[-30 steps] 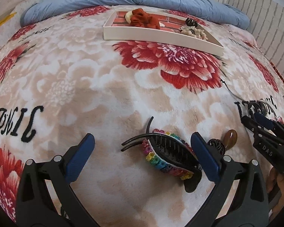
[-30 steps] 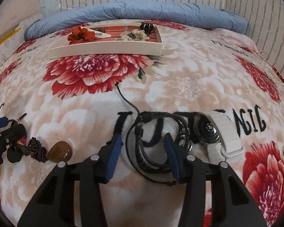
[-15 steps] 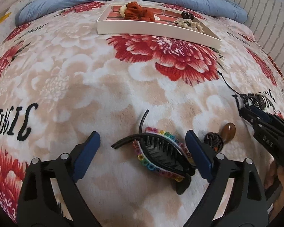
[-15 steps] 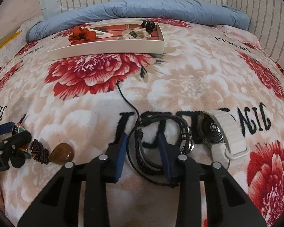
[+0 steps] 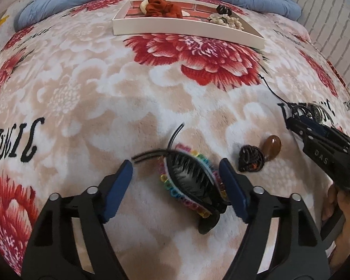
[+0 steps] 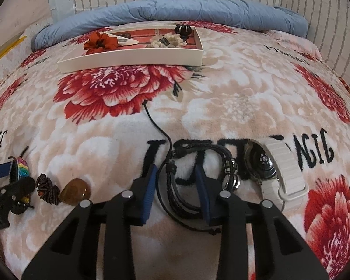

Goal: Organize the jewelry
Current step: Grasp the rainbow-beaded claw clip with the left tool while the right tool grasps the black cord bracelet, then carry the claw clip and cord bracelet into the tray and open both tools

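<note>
Both hands are going in at once here on the flowered blanket (image 5: 86, 98). The left gripper (image 5: 175, 184) was gaping wide a second ago and its jaws are now closing around the rainbow-beaded hair claw (image 5: 190, 182); the right-hand pad looks to be touching the clip's beaded edge, the left pad is not yet on it, so no grip so far. Over on the other side, the right gripper (image 6: 176, 191) has narrowed too and its jaws are closing on the bundle of black cord bracelets (image 6: 177, 186), with the cords lying between the pads; I can't tell whether they are pinched yet. Neither piece has left the blanket. The white-banded watch (image 6: 277, 177) lies just beside the bracelets, and the amber stone (image 6: 75, 190) with its dark knotted cord (image 6: 47, 187) sits between the two grippers. The white tray (image 6: 130, 58), already carrying a red scrunchie (image 6: 100, 42) and some pale pieces, waits well away near the blue quilt (image 6: 175, 9). So, I'd say two pickups are about to land, then both go to the tray.
</note>
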Available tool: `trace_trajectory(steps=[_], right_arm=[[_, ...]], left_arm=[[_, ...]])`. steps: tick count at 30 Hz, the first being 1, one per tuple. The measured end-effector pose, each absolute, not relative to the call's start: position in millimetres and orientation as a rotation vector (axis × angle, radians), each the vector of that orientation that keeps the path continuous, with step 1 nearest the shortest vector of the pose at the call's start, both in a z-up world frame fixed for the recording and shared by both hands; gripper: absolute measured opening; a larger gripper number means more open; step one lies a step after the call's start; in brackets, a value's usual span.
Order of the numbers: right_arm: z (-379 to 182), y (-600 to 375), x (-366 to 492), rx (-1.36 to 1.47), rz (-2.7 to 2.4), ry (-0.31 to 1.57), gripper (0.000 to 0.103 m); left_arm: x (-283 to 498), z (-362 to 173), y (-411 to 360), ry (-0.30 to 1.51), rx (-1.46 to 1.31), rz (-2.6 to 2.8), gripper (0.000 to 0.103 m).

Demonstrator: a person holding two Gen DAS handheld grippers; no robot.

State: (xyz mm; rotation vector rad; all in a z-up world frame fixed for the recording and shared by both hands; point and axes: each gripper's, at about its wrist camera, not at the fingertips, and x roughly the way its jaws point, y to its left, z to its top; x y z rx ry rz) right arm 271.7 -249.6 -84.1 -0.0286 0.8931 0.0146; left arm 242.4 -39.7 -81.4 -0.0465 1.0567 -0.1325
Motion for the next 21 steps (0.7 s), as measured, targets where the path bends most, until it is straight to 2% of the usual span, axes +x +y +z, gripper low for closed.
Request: trace_trajectory(steps=[8, 21], right_arm=[[-81, -246, 271, -0.043, 0.033, 0.883, 0.011], [-67, -250, 264, -0.010, 0.047, 0.801, 0.010]], left_arm=[[246, -79, -36, 1.058, -0.067, -0.137, 0.069], [242, -63, -19, 1.002, -0.108, -0.139, 0.068]])
